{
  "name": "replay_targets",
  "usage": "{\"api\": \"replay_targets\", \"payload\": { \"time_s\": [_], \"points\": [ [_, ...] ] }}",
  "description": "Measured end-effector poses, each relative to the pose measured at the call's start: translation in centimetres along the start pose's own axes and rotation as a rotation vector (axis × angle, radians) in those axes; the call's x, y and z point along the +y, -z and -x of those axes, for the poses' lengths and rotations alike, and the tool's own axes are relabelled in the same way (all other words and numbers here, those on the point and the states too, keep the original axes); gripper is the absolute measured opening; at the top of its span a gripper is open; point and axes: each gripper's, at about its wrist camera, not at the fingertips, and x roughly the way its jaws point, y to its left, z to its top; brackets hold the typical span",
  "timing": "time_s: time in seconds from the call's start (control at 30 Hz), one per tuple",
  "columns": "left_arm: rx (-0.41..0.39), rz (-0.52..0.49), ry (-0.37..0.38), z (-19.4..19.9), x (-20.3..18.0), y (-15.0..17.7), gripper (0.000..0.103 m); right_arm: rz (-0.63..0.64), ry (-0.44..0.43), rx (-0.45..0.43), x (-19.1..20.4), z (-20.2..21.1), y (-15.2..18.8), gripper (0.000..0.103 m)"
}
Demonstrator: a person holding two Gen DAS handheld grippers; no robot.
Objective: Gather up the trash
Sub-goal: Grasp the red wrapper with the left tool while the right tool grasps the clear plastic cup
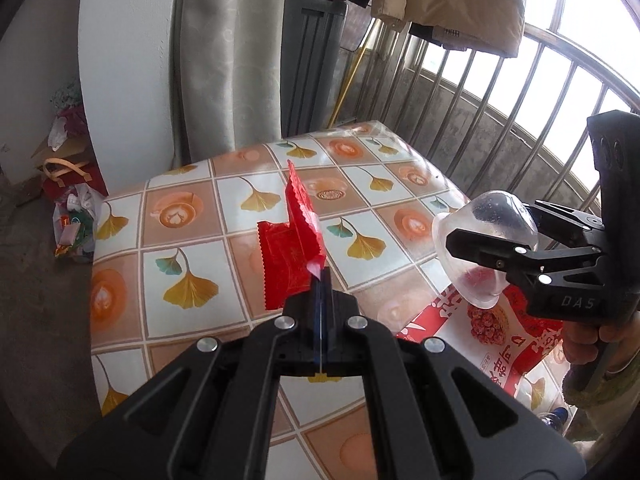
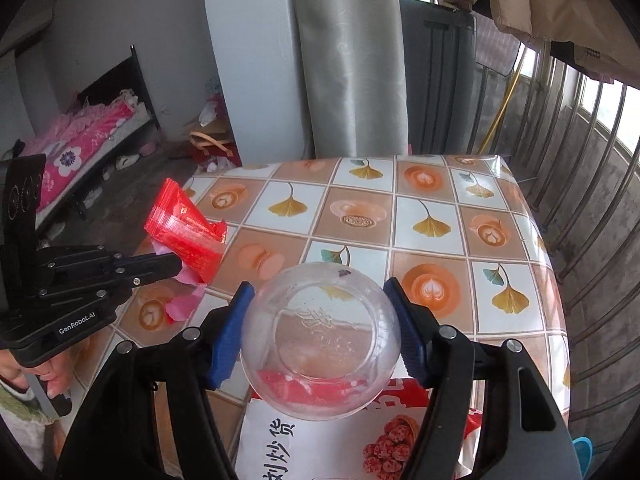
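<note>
Left gripper (image 1: 321,276): jaws together, pinching the corner of a red wrapper (image 1: 290,240), lifted clear above the counter (image 1: 192,216). Right gripper (image 2: 320,332): jaws clamped on both sides of a clear plastic cup (image 2: 320,344), also off the surface. In the left wrist view the cup sits at 3 o'clock from the wrapper. A snack bag (image 2: 288,440) lies on the counter below the cup, at 6 o'clock.

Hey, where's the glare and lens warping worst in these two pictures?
Left wrist view: the window blows out white, the railing bows. Right wrist view: sheen on the tablecloth at its far corner, frame edges curve; the clear cup stays sharp.
</note>
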Motion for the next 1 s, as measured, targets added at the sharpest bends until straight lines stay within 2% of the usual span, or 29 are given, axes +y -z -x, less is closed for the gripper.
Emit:
{"api": "replay_targets", "payload": {
  "time_s": [0.2, 0.53, 0.77, 1.0],
  "points": [
    [-0.068, 0.01, -0.012, 4.0, -0.6, 0.0, 0.0, -0.037, -0.055, -0.045, -0.4, 3.6, -0.3, 0.064],
    [-0.151, 0.012, 0.026, 10.1, -3.9, 1.5, 0.0, -0.129, -0.149, -0.09, -2.3, 9.9, 1.1, 0.064],
    [-0.187, -0.022, 0.083, 12.6, -7.5, 2.4, 0.0, -0.186, -0.176, -0.12, -4.0, 14.1, 3.4, 0.064],
    [-0.192, -0.047, 0.149, 13.3, -11.3, 3.2, 0.0, -0.253, -0.175, -0.159, -6.1, 17.9, 5.9, 0.064]
  ]
}}
